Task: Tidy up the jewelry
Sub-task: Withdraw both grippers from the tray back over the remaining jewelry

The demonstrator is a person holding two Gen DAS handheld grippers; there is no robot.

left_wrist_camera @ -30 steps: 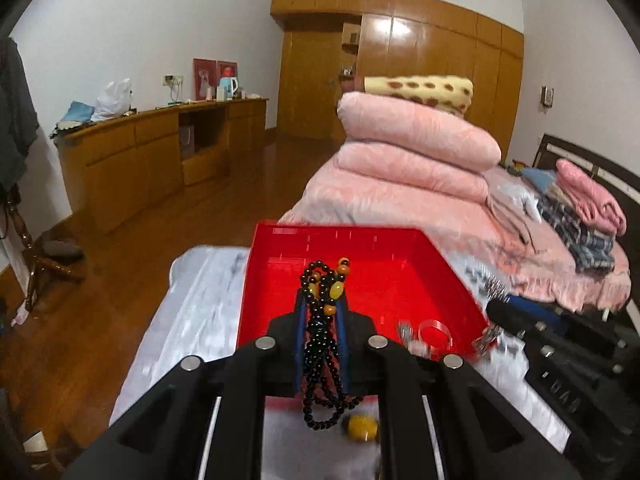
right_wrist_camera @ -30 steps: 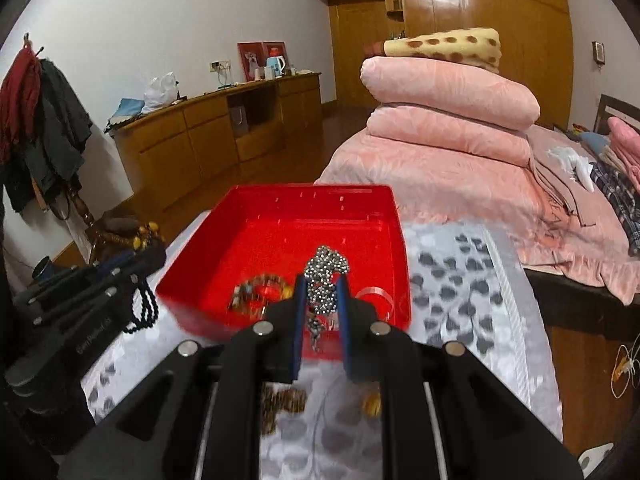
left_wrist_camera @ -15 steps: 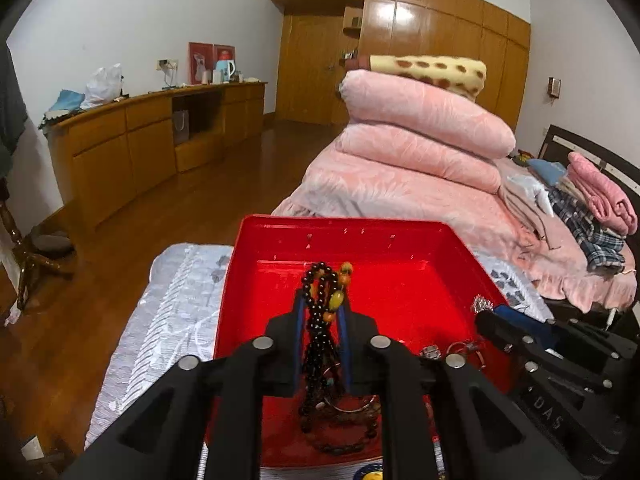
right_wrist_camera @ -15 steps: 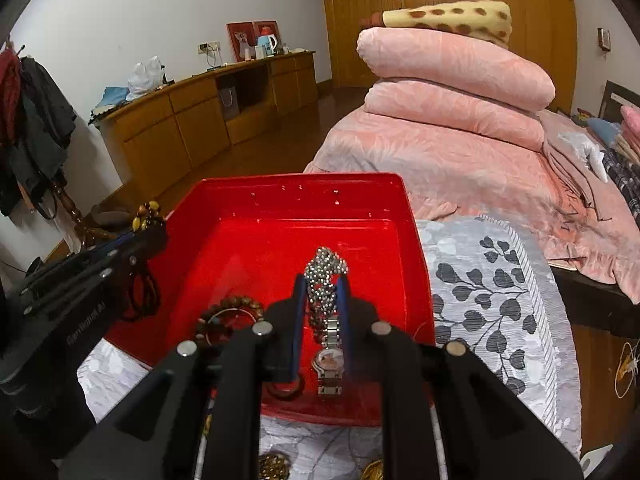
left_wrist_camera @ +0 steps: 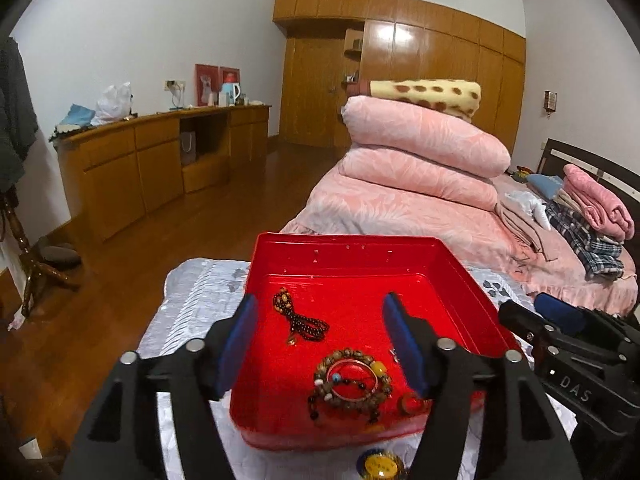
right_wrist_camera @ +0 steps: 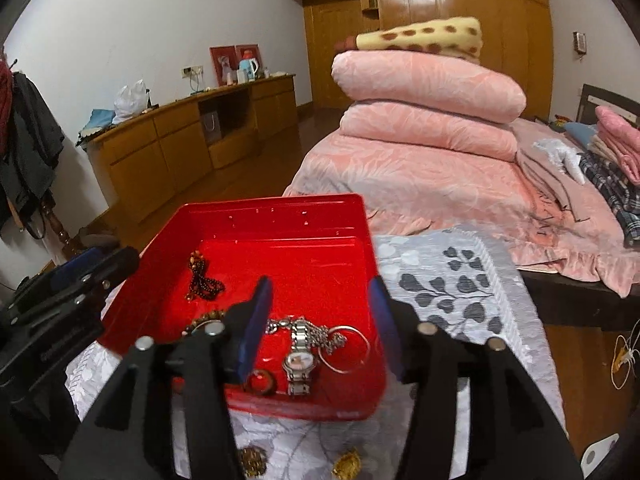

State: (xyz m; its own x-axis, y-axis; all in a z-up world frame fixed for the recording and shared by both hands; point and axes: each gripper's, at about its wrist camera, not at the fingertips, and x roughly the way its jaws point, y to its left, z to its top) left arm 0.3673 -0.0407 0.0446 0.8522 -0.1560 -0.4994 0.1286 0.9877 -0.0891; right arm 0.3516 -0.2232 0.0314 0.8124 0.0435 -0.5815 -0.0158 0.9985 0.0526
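Both tools hang spread and empty over the red tray [left_wrist_camera: 352,258]: the left tool [left_wrist_camera: 320,340] above its near left part, the right tool [right_wrist_camera: 320,320] above its near right corner. A dark bead strand [left_wrist_camera: 300,320] lies slack toward the tray's left side; a chunky beaded bracelet [left_wrist_camera: 352,380] circles a thin bangle by the near edge. The steel watch [right_wrist_camera: 298,354], a fine chain and a wire hoop [right_wrist_camera: 348,344] sit in the near right corner. More pieces, a yellow pendant [left_wrist_camera: 378,466] among them, wait on the patterned cloth [right_wrist_camera: 460,280] at the worktop's near edge. Judged from this, each tool should lift clear of the smooth plastic rim before dropping to them, then pinch rigid pieces across their width.
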